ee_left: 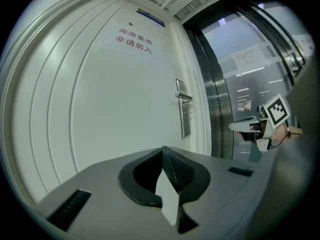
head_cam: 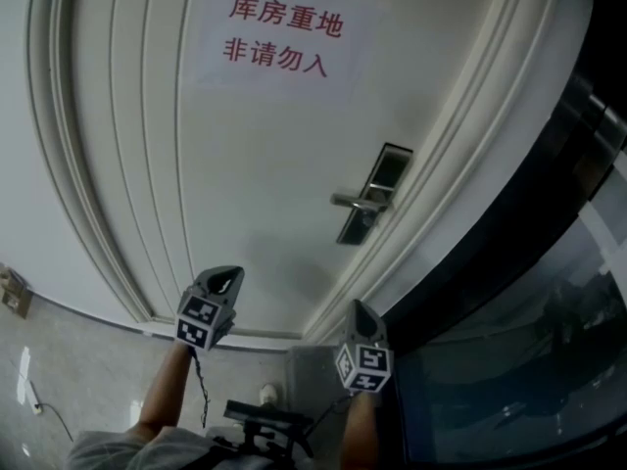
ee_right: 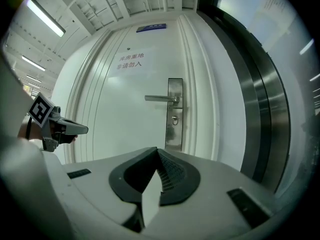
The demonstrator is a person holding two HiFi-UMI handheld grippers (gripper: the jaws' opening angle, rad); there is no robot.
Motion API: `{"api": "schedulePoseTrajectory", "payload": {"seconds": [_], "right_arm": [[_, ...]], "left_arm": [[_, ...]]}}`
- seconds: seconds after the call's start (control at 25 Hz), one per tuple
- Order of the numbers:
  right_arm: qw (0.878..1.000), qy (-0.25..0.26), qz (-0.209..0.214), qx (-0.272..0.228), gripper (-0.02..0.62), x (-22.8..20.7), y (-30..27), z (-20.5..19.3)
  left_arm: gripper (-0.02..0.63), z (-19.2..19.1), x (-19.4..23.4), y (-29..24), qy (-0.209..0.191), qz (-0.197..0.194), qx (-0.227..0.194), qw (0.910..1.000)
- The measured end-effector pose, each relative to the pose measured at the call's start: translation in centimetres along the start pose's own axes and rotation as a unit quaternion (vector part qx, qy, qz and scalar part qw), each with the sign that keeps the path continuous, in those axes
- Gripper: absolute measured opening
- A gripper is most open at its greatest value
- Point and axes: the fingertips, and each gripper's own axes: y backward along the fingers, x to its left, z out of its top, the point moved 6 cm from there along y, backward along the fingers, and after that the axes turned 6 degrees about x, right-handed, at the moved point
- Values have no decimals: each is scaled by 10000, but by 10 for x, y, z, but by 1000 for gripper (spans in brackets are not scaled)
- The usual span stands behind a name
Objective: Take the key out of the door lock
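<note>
While short of the door (head_cam: 245, 164), left gripper (head_cam: 227, 276) and right gripper (head_cam: 360, 308) sit closed, empty; key (ee_right: 174, 120) perhaps in lock (ee_right: 174, 134).

The white door (head_cam: 255, 164) is lit evenly and softly, and a faint shadow is cast beneath its handle (head_cam: 358, 202). Bright ceiling strip lights (ee_right: 45, 18) are seen in the right gripper view. Straight lines are bowed by fisheye distortion, corners are blackened, and reflections are carried by the glass (ee_left: 245, 79).
</note>
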Motion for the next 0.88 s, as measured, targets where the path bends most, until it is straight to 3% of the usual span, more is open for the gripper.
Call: {"api": "schedulePoseTrajectory", "payload": {"seconds": [0.88], "right_arm": [[9988,329,257,-238,11,-62,-101,42]], "left_arm": [[5,35,17,-97,49,342,135,9993]]}}
